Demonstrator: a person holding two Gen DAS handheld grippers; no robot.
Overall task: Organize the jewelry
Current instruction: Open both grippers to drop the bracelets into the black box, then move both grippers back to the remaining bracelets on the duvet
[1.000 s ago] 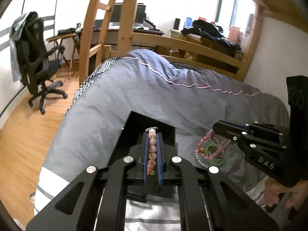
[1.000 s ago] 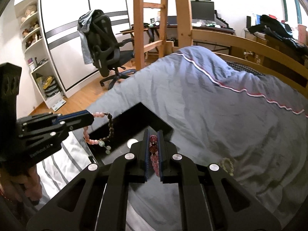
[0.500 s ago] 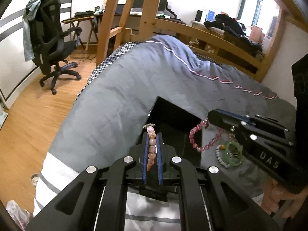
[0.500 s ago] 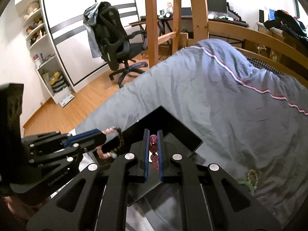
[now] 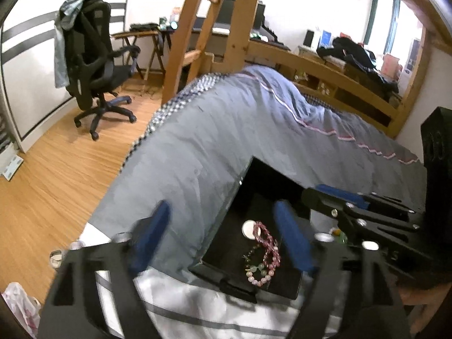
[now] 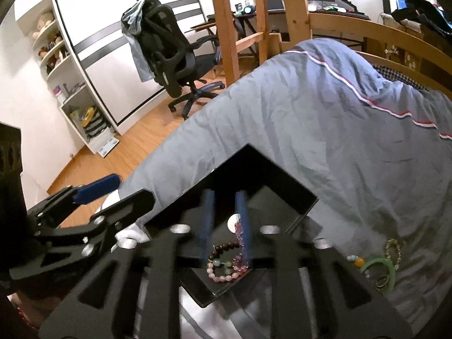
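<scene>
Left wrist view: you are holding the left hand-held gripper (image 5: 223, 237) over the near end of the black tray (image 5: 255, 182) that is sitting on the grey bed cover (image 5: 197, 147). Its jaws are opening and standing wide, with nothing pressed between the blue pads (image 5: 152, 234). The pink bead bracelet (image 5: 261, 272) is lying loose on the tray floor, near the tray's front edge. The dark red bead bracelet (image 5: 267, 240) is lying partly across it, just beyond, next to a small white disc (image 5: 248, 229) on the tray floor. The right hand-held gripper (image 5: 333, 197) is reaching in over the tray's right side.

Right wrist view: you are holding the right hand-held gripper (image 6: 225, 220) above the same tray (image 6: 285, 180). Its jaws are opening, about half apart. The dark red bracelet (image 6: 240, 243) is hanging against the right pad (image 6: 243, 220) and trailing down onto the tray; whether it is still caught there, cannot tell. The pink bracelet (image 6: 223, 271), with brown and green beads in it, is lying on the tray floor below the pads. A green bangle (image 6: 378, 268) and other small pieces are lying on the bed cover (image 6: 325, 107), right of the tray. The left hand-held gripper (image 6: 113, 190) is sitting left of the tray, jaws apart.
</scene>
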